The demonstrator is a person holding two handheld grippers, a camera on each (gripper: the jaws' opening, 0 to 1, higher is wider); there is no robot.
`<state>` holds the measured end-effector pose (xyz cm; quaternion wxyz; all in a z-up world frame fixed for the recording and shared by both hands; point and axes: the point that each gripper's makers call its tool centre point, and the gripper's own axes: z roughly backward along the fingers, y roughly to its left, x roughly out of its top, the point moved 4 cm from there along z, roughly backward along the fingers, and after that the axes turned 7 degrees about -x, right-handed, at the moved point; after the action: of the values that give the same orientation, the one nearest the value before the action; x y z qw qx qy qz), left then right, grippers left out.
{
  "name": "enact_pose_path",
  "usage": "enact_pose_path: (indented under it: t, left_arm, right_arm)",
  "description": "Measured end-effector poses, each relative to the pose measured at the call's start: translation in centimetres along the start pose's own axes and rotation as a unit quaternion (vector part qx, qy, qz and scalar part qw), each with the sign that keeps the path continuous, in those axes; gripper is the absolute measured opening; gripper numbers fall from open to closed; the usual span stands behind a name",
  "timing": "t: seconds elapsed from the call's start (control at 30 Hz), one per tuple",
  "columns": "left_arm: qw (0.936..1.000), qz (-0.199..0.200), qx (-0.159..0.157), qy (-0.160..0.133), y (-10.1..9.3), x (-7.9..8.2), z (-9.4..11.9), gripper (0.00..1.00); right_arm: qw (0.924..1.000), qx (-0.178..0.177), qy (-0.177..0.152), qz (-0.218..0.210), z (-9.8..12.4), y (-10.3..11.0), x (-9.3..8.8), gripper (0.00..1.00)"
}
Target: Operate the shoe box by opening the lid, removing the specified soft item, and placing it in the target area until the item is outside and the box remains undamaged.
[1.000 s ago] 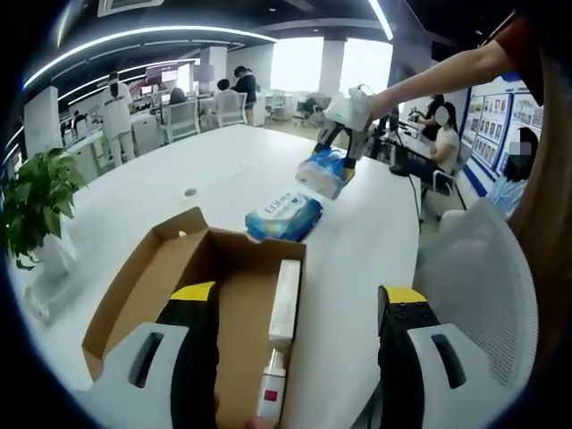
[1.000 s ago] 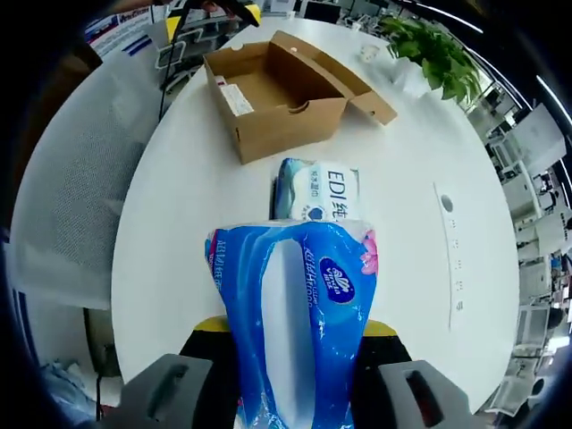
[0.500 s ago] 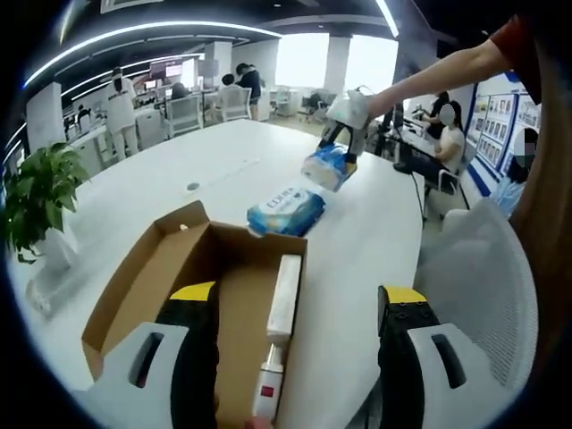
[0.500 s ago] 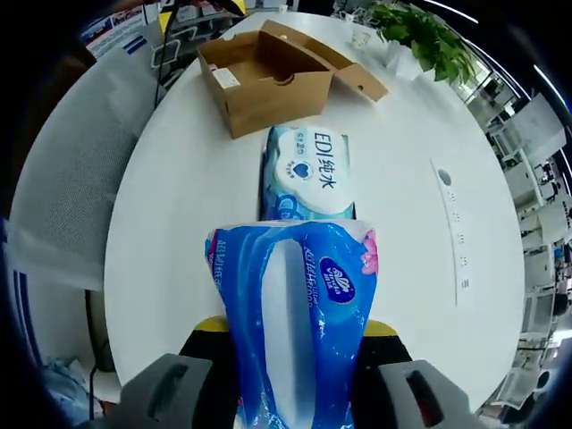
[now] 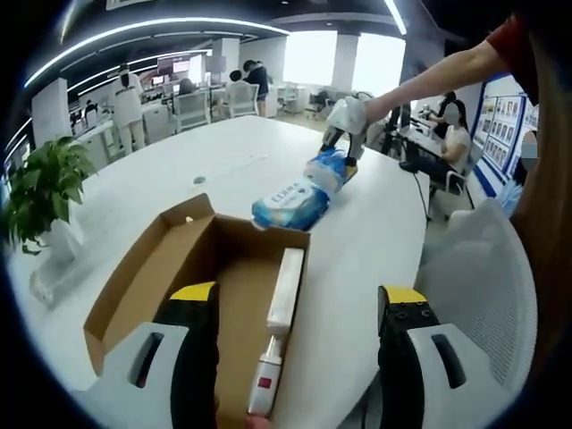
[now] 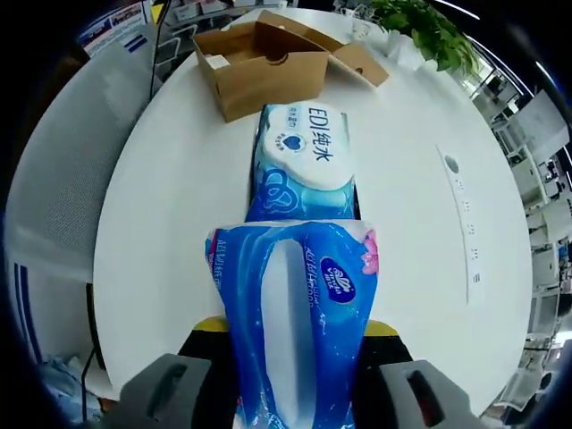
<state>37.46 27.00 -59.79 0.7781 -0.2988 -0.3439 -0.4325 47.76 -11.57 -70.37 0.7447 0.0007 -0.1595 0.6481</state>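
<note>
Shoe box is seen sitting open on the white table, lid flap folded out to one side. Inside, brown cardboard floor is visible, plus a long white slip with a red mark lying along one inner wall; the rest of the interior can't be made out.

Blue tissue pack is clamped between the jaws of the right gripper, out of the box and held over the table. Just beyond it, a light blue wipes pack lies flat on the tabletop, between the tissue pack and the box, close to the box's end wall but apart from it.

Left gripper is held with jaws spread wide and nothing between them, one jaw over the box, the other off to its side above bare table.

Plenty of bare tabletop is left beside both packs. The rounded table edge is near the box, with a grey mesh chair pushed up against it. A potted plant stands on the far side of the box.
</note>
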Motion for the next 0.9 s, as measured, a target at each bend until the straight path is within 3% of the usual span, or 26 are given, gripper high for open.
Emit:
enact_pose_path:
  t: [0.9]
  left_arm:
    - [0.9998,0.011,0.012,0.012,0.3,-0.7,0.3,0.72]
  right_arm:
    - [0.9999,0.014,0.004,0.006,-2.9,-1.0,-0.9,0.47]
